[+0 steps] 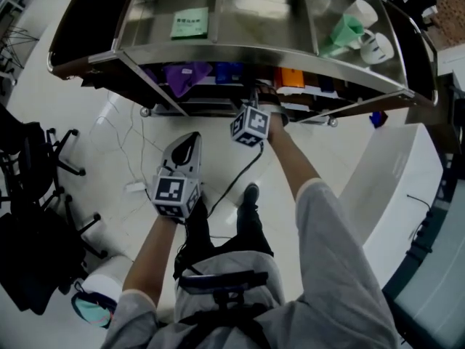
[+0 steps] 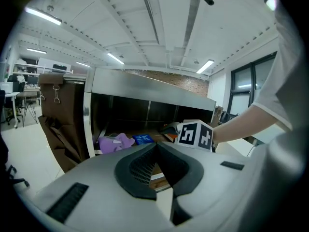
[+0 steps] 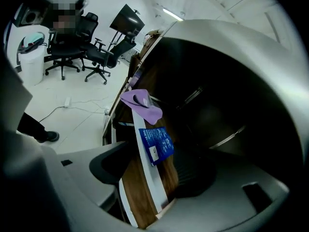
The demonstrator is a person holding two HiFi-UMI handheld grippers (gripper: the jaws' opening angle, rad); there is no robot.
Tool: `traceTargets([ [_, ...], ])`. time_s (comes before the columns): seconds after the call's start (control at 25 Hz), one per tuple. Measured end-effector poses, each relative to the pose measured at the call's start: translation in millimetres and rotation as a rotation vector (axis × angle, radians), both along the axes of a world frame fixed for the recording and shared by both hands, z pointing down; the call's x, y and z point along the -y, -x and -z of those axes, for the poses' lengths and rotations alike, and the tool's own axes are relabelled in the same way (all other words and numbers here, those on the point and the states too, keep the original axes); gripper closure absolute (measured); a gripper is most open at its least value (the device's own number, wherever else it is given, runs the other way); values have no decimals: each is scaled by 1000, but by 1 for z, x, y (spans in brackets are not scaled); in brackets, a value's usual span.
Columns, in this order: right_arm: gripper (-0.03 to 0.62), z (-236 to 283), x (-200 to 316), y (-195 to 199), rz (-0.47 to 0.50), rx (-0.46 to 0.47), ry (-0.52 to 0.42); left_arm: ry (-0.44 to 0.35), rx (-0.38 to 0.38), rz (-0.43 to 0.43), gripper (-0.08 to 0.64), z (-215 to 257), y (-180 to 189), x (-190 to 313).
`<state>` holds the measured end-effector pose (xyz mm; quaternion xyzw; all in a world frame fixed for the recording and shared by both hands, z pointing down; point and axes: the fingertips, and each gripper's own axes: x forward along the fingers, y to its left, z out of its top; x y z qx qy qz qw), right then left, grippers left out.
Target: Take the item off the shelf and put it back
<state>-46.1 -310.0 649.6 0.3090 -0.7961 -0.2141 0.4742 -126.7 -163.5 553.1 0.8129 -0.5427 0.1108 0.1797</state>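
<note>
**A:** Where's the flat blue packet with white print (image 3: 156, 145)?

**B:** It's on the lower wooden shelf (image 3: 140, 197) of the stainless-steel rack (image 1: 218, 51). It lies flat, close to the shelf's white front edge. A crumpled purple cloth (image 3: 141, 105) lies just beside it, and the two don't appear to touch.

**A:** Has anything got hold of it?

**B:** No. The right tongs (image 3: 153, 170) are up at that shelf, spread wide. The shelf's edge and the packet both show in the gap between the dark pads, but neither pad presses on the packet.

**A:** And the other pair?

**B:** The left tongs (image 2: 156, 148) hang out in front of the rack, over the pale floor (image 1: 123, 144) and well apart from the shelf. Their tips meet and there's nothing between them.

**A:** Anything else on that shelf?

**B:** In the head view there's something orange (image 1: 289, 77) along from the packet, on the side away from the cloth. I can't tell what it is.
</note>
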Motion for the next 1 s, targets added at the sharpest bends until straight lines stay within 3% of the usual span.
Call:
traceTargets([
  [0.28, 308, -25, 14, 5, 23, -57, 5, 7, -2, 9, 554, -10, 0, 10],
  [0.68, 308, -39, 32, 20, 42, -36, 66, 11, 0, 18, 554, -21, 4, 21],
  [1.0, 387, -51, 45, 20, 41, -47, 52, 19, 17, 12, 554, -26, 7, 25],
])
